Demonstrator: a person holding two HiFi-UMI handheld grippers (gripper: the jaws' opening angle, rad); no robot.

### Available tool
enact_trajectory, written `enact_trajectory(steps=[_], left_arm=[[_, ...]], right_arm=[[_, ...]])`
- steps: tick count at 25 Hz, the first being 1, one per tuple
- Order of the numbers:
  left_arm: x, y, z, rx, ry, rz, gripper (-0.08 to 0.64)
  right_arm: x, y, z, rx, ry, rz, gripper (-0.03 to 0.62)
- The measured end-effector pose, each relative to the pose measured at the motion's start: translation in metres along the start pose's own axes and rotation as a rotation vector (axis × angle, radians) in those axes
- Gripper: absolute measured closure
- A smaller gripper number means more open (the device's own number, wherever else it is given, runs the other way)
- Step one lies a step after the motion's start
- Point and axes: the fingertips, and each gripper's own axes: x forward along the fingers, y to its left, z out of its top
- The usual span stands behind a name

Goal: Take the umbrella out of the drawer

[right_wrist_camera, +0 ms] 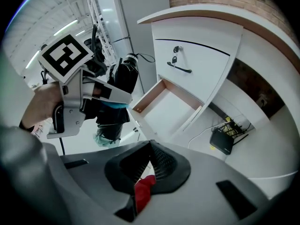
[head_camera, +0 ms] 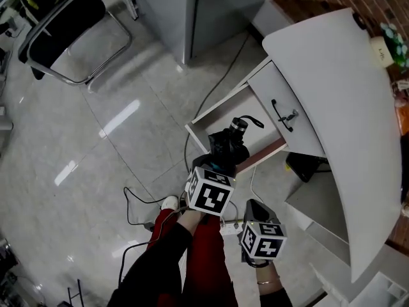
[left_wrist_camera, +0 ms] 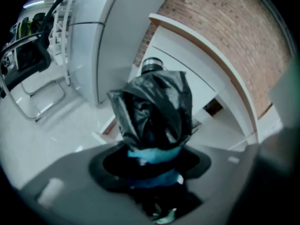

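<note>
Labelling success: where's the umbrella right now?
Head view, centre: the umbrella is clamped in the left gripper, above the front edge of the open drawer; the right gripper view shows it left of that drawer, out of it.

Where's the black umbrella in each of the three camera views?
Head view: the umbrella is at centre, overlapping the open drawer.
Left gripper view: it fills the centre, between the jaws.
Right gripper view: upper left.
Shared landmark: the curved white desk.

Black umbrella (head_camera: 228,147); white drawer (head_camera: 220,116); red-brick wall (left_wrist_camera: 225,27).
</note>
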Motion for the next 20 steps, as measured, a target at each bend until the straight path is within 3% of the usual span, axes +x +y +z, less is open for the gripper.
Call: enact_trajectory(steps=[11, 20], left_arm=[[-0.078, 0.018, -0.001, 0.093, -0.026, 0.015, 0.288], [-0.138, 0.023, -0.036, 0.125, -0.009, 0.003, 0.288]], right_arm=[[-0.033, 0.034, 0.005, 0.032, -0.063, -0.010, 0.594], [-0.074, 0.069, 0.003, 0.118, -0.182, 0.027, 0.595]])
